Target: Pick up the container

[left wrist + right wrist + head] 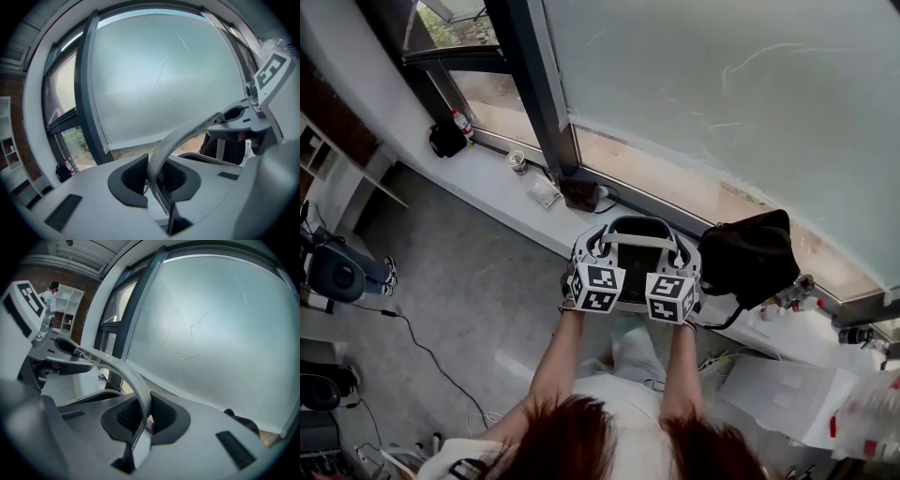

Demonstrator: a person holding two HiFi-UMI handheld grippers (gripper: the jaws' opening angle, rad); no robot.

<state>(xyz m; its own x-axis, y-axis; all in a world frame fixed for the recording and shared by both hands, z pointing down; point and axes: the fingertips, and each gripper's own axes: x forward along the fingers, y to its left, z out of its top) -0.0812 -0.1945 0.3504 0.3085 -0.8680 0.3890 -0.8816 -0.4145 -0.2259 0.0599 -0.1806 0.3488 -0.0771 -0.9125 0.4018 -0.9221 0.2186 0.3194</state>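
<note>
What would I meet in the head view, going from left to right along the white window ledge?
small black object → can → grey container → large black bag

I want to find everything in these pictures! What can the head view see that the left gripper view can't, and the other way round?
Only the head view shows the person's arms, the grey floor and a small can on the sill. Only the left gripper view shows the left gripper up close, its jaws shut on the curved container handle. Both show the big frosted window, its dark frame and the right gripper.
</note>
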